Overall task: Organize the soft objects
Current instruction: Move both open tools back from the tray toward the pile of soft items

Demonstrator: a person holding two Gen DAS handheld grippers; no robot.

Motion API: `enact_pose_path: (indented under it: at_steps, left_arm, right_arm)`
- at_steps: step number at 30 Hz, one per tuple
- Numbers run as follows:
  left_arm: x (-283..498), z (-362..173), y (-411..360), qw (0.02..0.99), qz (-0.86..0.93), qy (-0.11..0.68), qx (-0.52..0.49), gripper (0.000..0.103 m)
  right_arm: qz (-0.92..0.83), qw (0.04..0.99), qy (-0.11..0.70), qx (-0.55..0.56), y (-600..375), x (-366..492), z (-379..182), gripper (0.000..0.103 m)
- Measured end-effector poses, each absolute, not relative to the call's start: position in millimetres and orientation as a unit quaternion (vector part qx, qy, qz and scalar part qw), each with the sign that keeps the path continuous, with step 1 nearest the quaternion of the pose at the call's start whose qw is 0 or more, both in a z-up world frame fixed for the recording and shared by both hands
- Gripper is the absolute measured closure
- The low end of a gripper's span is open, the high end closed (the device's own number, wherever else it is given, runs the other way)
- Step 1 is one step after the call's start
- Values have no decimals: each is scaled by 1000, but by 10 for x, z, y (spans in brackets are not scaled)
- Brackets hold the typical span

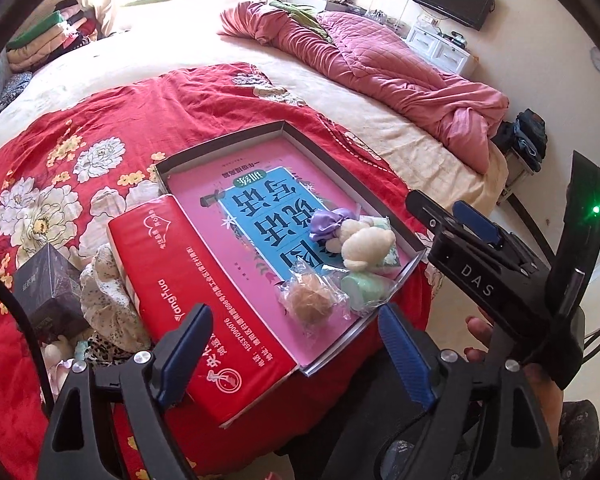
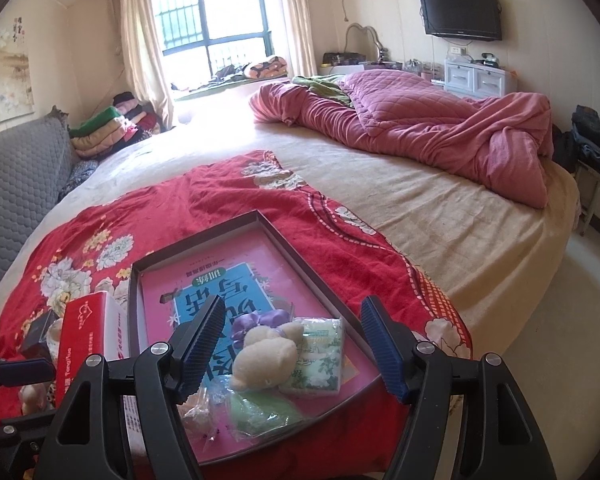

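On the bed's red floral blanket [image 2: 228,196] lies a shallow box lid [image 2: 260,216] with a pink book inside. In its near right corner sit a cream plush toy [image 2: 266,356] (purple bow behind it), a tissue pack [image 2: 320,364] and two bagged soft items. The left gripper [image 1: 296,356] and right gripper [image 2: 296,356] hover spread apart, empty. A red tissue box [image 1: 204,320] lies left of the lid.

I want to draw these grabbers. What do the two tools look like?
The left tool has a black frame with silver screws and ribbed blue fingers. The right tool looks the same; from the left camera its side reads DAS, with a green light.
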State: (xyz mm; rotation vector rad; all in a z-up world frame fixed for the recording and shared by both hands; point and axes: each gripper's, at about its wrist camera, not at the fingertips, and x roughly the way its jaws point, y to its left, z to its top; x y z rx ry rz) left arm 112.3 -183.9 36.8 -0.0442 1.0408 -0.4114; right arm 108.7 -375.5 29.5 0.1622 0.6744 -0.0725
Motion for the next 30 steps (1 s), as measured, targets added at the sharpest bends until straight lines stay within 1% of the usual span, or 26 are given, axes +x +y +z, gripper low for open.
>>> enact_pose_path:
  at_steps: [16, 30]
  left_arm:
    - [988, 469, -1468, 855, -170, 489, -34, 19]
    - [841, 652, -962, 868, -132, 475, -60, 19]
  right_arm:
    - [-22, 950, 311, 30, -3493, 957, 583, 31]
    - [20, 959, 283, -4, -3126, 786, 924, 31]
